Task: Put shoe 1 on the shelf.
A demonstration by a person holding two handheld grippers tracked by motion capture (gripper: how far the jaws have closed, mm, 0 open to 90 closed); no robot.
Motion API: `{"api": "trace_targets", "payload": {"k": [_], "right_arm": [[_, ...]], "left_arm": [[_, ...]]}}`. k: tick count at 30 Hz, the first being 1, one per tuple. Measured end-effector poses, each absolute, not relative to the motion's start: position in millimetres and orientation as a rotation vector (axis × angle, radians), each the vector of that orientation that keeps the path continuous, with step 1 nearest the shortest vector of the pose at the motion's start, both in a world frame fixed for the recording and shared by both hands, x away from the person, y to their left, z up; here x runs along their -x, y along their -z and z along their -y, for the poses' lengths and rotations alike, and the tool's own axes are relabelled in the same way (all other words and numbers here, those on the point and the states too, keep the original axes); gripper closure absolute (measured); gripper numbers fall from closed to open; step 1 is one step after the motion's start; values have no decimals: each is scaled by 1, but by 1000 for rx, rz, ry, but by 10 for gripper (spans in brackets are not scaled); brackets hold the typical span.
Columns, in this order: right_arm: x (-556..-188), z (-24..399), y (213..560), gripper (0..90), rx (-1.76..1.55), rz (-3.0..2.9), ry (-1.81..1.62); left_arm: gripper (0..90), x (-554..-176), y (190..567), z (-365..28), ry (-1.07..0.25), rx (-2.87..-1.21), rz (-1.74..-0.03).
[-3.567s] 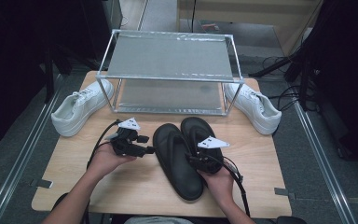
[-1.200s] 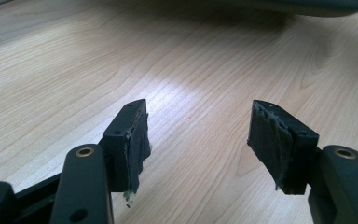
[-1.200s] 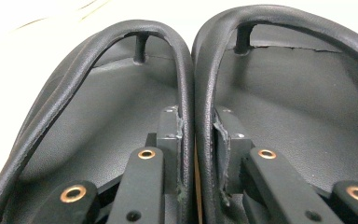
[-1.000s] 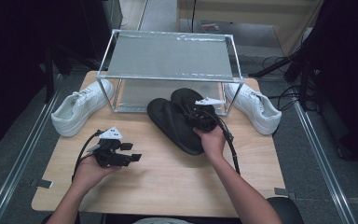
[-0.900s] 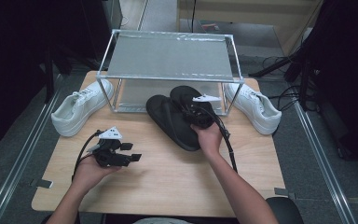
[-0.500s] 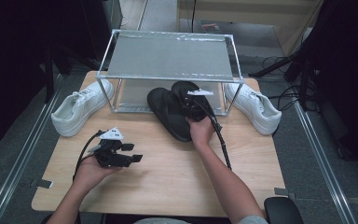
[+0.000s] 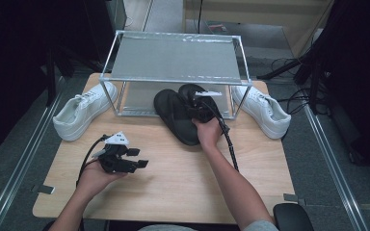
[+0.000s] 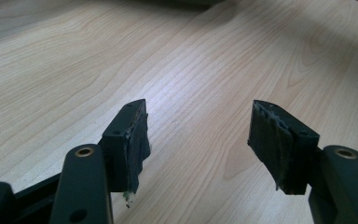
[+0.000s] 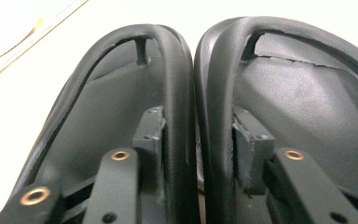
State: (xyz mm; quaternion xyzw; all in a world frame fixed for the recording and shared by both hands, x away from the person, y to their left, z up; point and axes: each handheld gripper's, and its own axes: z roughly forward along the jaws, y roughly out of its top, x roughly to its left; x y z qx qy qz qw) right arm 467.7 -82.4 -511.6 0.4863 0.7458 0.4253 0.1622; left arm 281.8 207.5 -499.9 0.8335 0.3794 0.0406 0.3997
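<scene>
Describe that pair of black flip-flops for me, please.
The pair of black rubbery flip-flops lies side by side on the pale wooden table, toes pushed under the metal-framed shelf rack. Their matte straps meet in the middle, with the right hand-held gripper straddling both inner straps, its jaws just opening.

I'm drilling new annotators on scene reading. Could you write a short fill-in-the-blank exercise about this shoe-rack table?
1. The pair of black rubber flip-flops lies partly under the metal-framed ____.
2. The left gripper hovers over the wooden table with its fingers ____.
3. The right gripper's fingers sit on either side of the flip-flops' two inner ____.
4. On each side of the rack stands one ____ sneaker.

Missing words: rack; open; straps; white
</scene>
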Motion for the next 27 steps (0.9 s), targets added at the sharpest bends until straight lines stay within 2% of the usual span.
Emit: {"api": "trace_targets", "payload": {"k": [3, 9, 27], "right_arm": [[-466, 83, 508, 552, -1362, -2135, -1196], [-461, 87, 499, 519, -1352, -2157, -1191], [-426, 105, 483, 502, -1269, -2241, -1242]], "left_arm": [[378, -282, 499, -208, -106, -2101, -952], [378, -282, 499, -207, -103, -2104, -948], [379, -284, 500, -206, -90, -2113, -947]]}}
